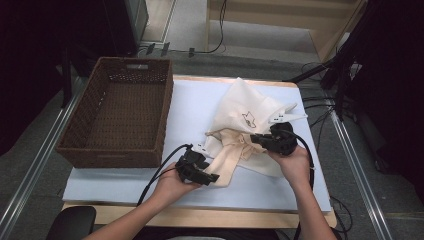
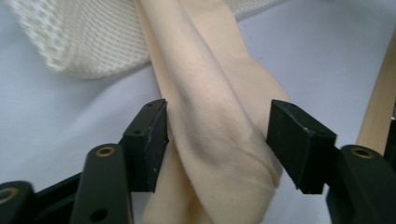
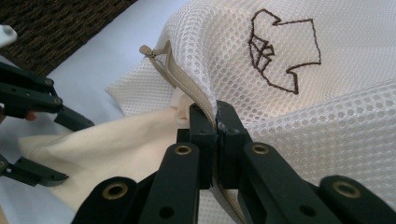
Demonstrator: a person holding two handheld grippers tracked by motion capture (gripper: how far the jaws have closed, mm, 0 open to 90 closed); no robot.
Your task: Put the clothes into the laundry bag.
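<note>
In the high view we see our right gripper (image 1: 257,138) at center right of the frame, pressed together on the zipper edge of a white mesh laundry bag (image 1: 250,107). The right gripper view shows it plainly: the 2 black jaws meet at the middle of the frame with the bag's zipper tape pinched between them, and the mesh bag (image 3: 299,107) fills the right half, its brown embroidered shirt emblem (image 3: 282,49) at the upper right. The zipper pull (image 3: 148,50) sits at upper center left.

A cream cloth (image 1: 231,155) trails out of the bag's mouth toward the lower center of the high view, lying on the white table cover (image 1: 195,107). Our left gripper (image 1: 212,177) sits at the cloth's lower end, bottom center left of the frame. In the left gripper view its jaws are spread, with the cream cloth (image 2: 219,121) running up between them; the left pad lies just against the fold, the right pad stands apart from it, so nothing is pinched.

A brown wicker basket (image 1: 80,145) stands at the left of the high view, beside the table cover.
</note>
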